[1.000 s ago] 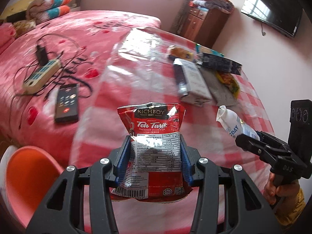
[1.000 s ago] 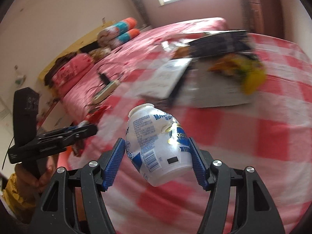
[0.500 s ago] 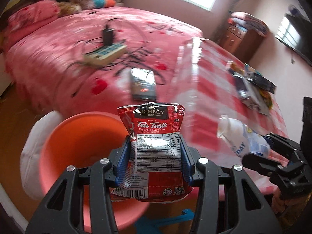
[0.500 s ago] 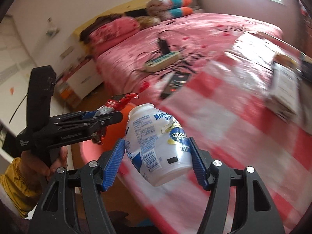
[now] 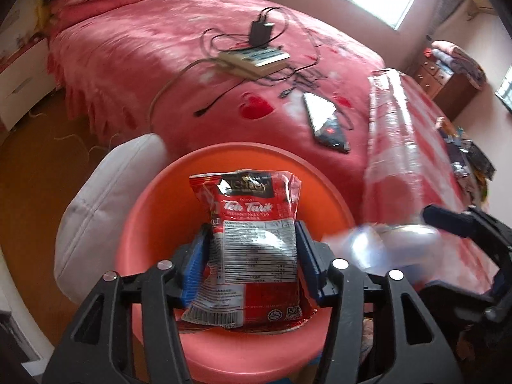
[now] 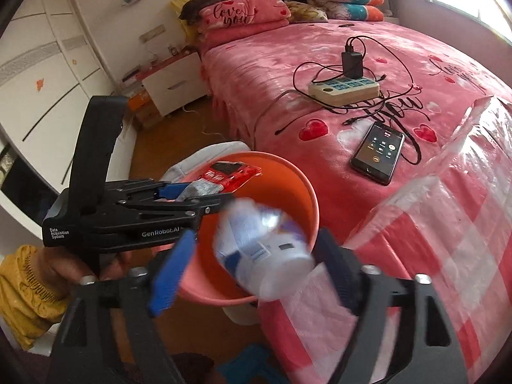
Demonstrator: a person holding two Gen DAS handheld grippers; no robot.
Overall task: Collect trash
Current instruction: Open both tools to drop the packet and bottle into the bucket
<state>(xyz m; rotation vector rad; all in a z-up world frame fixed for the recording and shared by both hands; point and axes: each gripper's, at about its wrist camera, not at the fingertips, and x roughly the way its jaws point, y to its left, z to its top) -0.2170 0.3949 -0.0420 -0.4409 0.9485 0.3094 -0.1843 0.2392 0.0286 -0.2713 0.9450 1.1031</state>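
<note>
My left gripper [image 5: 252, 262] is shut on a red Teh Tarik packet [image 5: 252, 240] and holds it over the orange bin [image 5: 153, 211]. In the right wrist view the left gripper [image 6: 179, 196] and the packet [image 6: 230, 174] hang above the bin [image 6: 297, 198]. My right gripper [image 6: 256, 265] has its jaws spread wide. The white plastic bottle [image 6: 259, 246] is blurred between them, tilted over the bin's rim and not touching the blue pads [image 6: 169, 272]. In the left wrist view the bottle [image 5: 374, 246] is a white blur beside the right gripper [image 5: 464, 224].
The pink bed holds a phone [image 6: 377, 152], a power strip [image 6: 344, 89] with a charger and cables. A table with a red checked cloth [image 6: 448, 240] stands at the right, with more wrappers at its far end [image 5: 470, 163]. A white bag [image 5: 96, 204] lies behind the bin.
Both grippers swung left from the table to over the orange bin. The right gripper's jaws opened and the bottle came loose, now blurred. The left gripper keeps the packet.
</note>
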